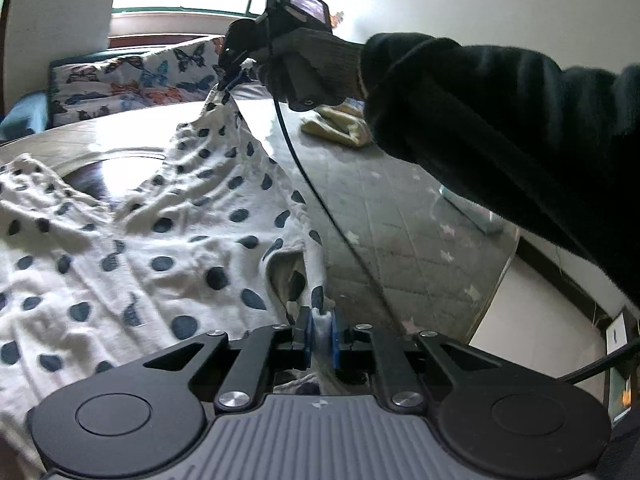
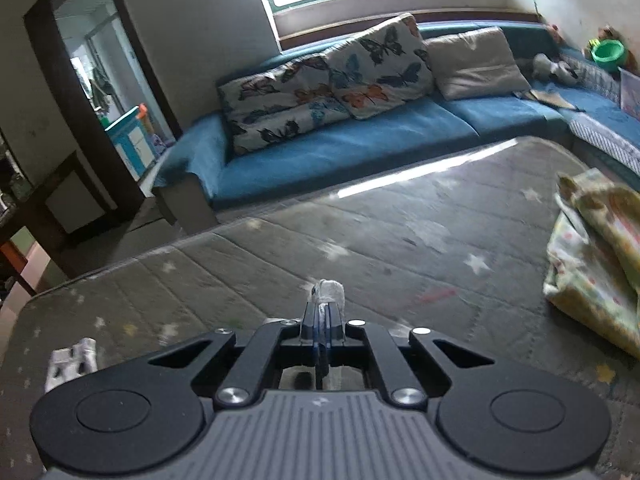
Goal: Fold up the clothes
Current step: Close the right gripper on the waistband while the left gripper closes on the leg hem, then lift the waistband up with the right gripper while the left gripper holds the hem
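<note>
A white garment with dark blue dots (image 1: pixel 168 240) lies spread over the grey quilted mat (image 1: pixel 400 208) on the left side of the left wrist view. My left gripper (image 1: pixel 320 332) is shut on its near edge, white cloth pinched between the blue pads. Farther off, my right gripper (image 1: pixel 226 84), held by a gloved hand (image 1: pixel 316 64) in a black sleeve, is shut on a far corner of the same garment and lifts it into a peak. In the right wrist view that gripper (image 2: pixel 325 320) is shut with a small tuft of white cloth (image 2: pixel 330 290) poking out above its tips.
A folded yellow patterned cloth (image 2: pixel 596 248) lies on the mat at the right. A blue sofa (image 2: pixel 340 148) with butterfly cushions (image 2: pixel 320 92) runs behind the mat. A black cable (image 1: pixel 312 184) hangs from the right gripper across the mat. A doorway (image 2: pixel 92 80) opens at left.
</note>
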